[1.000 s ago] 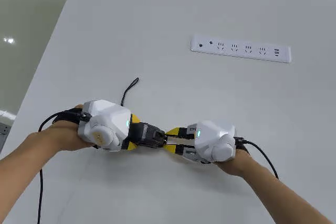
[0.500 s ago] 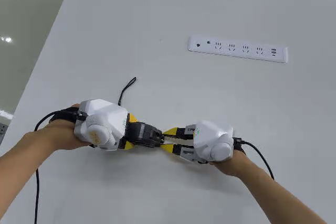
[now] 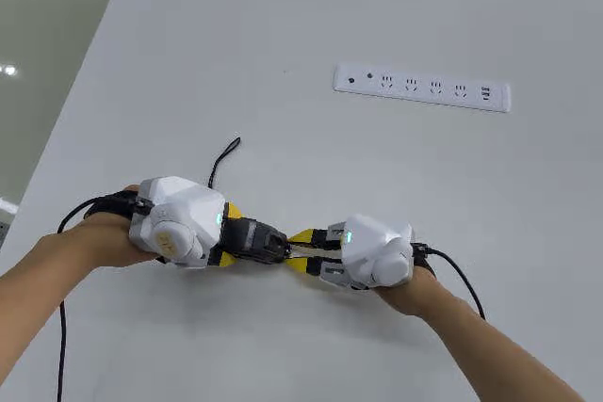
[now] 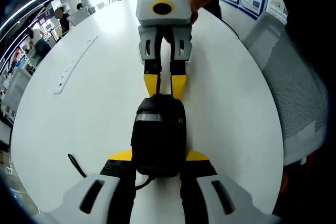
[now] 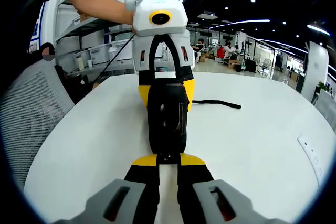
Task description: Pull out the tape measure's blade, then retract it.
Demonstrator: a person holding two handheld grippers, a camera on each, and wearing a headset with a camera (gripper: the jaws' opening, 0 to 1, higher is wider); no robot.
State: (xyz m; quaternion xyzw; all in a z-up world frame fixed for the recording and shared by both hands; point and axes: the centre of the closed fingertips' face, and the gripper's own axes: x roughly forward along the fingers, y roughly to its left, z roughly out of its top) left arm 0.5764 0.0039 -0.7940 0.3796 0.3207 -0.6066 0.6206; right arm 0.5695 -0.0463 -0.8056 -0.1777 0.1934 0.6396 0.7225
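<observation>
Black tape measure (image 3: 256,240), nearer than power strip (image 3: 421,88) | long axis in line with both grippers, mouth facing right gripper (image 3: 301,250) | left gripper (image 3: 231,235) clamps its body; right gripper pinches blade (image 5: 168,157) tip.

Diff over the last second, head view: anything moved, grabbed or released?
Nothing visibly changed; the slight shift of the picture is the camera's. As before, the left gripper clamps the black tape measure, and the right gripper has its tips at the case's end, the same distance apart.

The black rounded tape measure (image 4: 159,140) is smooth, faintly glossy plastic, the white tabletop (image 3: 377,185) smooth and matt, the long white power strip (image 3: 421,88) at upper right satiny plastic, and the grey chair back (image 4: 294,93) at right coarse mesh cloth.
</observation>
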